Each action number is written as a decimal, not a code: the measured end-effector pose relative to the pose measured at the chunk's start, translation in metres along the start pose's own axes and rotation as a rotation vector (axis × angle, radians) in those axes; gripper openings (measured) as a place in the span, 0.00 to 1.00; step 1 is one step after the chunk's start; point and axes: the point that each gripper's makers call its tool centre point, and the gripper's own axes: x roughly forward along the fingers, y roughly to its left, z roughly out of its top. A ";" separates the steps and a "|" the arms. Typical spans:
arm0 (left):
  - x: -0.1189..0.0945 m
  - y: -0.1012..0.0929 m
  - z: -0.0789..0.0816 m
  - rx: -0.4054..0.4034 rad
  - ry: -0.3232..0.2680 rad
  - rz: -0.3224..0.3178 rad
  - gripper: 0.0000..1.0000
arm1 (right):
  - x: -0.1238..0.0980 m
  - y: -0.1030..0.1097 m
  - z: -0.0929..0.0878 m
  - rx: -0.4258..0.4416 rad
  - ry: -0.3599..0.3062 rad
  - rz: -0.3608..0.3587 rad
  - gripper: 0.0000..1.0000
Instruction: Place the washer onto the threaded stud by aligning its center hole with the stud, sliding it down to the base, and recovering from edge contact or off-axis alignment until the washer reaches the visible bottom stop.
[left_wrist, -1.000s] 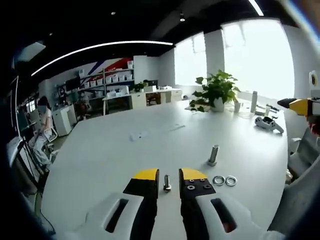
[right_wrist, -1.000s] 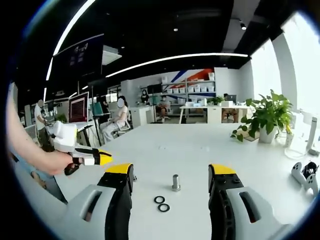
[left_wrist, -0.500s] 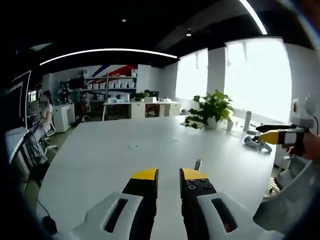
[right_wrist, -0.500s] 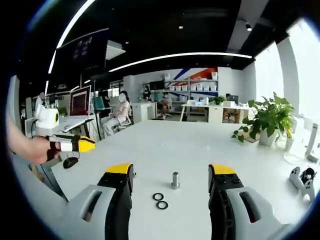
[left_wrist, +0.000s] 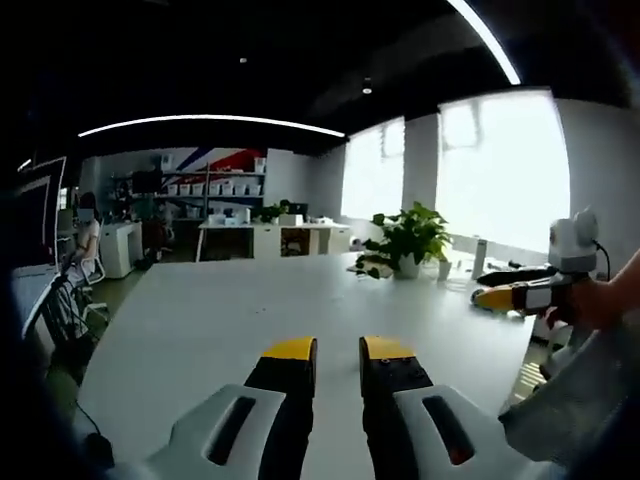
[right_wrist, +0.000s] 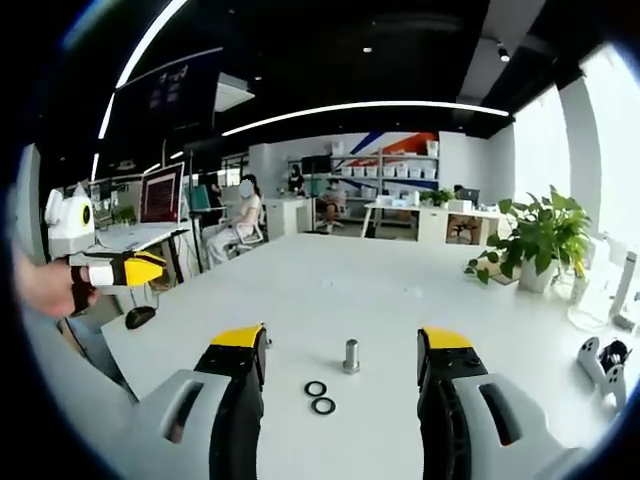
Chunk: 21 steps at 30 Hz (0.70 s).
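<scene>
Two washers (right_wrist: 318, 396) lay loose on the white table (right_wrist: 380, 290) just beside the upright stud (right_wrist: 351, 356), none yet threaded on, as the right gripper (right_wrist: 343, 352) hovered spread wide and the left gripper (left_wrist: 338, 348) stayed nearly closed, empty.

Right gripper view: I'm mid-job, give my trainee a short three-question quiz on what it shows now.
1. True or false: a washer already sits on the threaded stud.
2. How many washers lie on the white table?
3. The right gripper stands: A) open, B) shut on a washer, C) shut on the stud.

Key:
1. False, the stud stands bare.
2. Two, flat and side by side, nearer the camera than the stud.
3. A, jaws wide apart and holding nothing.
</scene>
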 end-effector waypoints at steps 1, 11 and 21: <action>0.000 -0.002 0.000 0.003 0.007 -0.004 0.15 | 0.000 0.001 -0.001 -0.010 0.004 0.004 0.63; -0.007 -0.010 0.018 -0.020 -0.033 0.040 0.15 | -0.004 0.016 0.008 -0.051 -0.006 0.071 0.63; -0.016 -0.008 0.031 -0.009 -0.053 0.084 0.15 | -0.005 0.027 0.011 -0.027 -0.024 0.120 0.63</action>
